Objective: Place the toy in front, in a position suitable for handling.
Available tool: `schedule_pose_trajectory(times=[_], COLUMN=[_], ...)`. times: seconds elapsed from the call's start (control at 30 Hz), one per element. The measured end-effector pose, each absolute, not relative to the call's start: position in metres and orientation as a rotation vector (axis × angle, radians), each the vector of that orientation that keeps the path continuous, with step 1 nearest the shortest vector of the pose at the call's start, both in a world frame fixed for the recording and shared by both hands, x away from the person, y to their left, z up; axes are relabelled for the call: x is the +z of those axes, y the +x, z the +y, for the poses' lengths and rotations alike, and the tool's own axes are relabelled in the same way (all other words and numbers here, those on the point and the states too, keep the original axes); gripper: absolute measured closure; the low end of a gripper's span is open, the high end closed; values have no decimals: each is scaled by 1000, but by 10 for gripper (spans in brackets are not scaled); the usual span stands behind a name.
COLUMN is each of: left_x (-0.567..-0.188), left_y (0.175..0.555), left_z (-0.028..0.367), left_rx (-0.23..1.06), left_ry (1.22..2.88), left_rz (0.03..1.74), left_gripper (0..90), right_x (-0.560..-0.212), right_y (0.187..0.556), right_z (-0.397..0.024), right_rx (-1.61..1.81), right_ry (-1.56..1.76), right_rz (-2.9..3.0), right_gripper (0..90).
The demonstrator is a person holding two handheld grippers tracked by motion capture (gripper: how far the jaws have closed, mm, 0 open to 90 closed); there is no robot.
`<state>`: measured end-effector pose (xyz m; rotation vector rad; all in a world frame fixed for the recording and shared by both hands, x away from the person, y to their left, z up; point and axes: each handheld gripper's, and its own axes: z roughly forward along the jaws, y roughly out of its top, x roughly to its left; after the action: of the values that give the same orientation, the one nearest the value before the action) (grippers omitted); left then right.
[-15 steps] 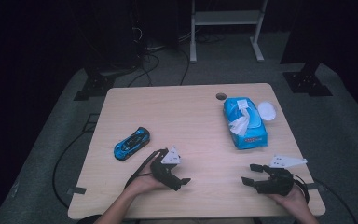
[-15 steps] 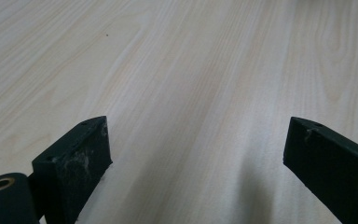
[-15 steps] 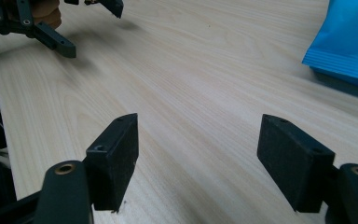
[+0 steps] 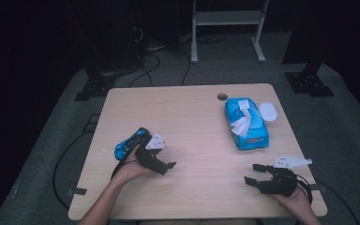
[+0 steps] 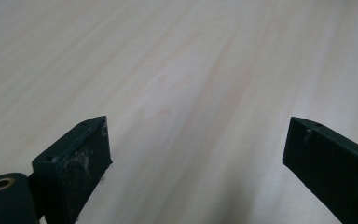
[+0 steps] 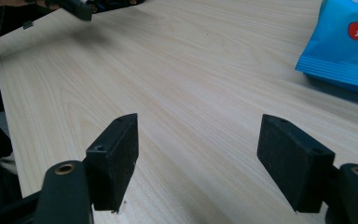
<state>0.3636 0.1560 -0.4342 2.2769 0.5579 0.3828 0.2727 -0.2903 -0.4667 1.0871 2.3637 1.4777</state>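
Two hand-held grippers over a pale wooden table. The left gripper hovers near the table's left front, just beside a blue toy car, which lies close to the left edge and is partly covered by the gripper's body in the high view. In the left gripper view its jaws stand wide apart with nothing but bare wood between them. The right gripper sits near the right front corner, pointing towards the table's centre; its jaws are likewise spread and empty, as the right gripper view shows. A blue pack of wipes, with a white tissue pulled up from its top, lies towards the right rear, well apart from both grippers; a small white lid lies just beside it. A round cable hole marks the rear edge.
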Motion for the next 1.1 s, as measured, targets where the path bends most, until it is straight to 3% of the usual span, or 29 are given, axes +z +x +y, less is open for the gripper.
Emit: schedule_pose_trajectory(times=[0.33,0.6,1.1], left_x=[-422,-429,-455], left_y=[385,409,428], left_z=[204,238,247], left_rx=[526,476,403], left_ry=[2288,2318,2399], left_rz=[653,796,877], left_gripper=[39,30,62], right_x=[-467,-468,-468], right_y=[273,273,274], right_z=[-286,-286,-285], right_rx=[1466,1465,1465], right_ry=[1069,1070,1072], right_rz=[2381,2390,2391], right_gripper=[285,285,285])
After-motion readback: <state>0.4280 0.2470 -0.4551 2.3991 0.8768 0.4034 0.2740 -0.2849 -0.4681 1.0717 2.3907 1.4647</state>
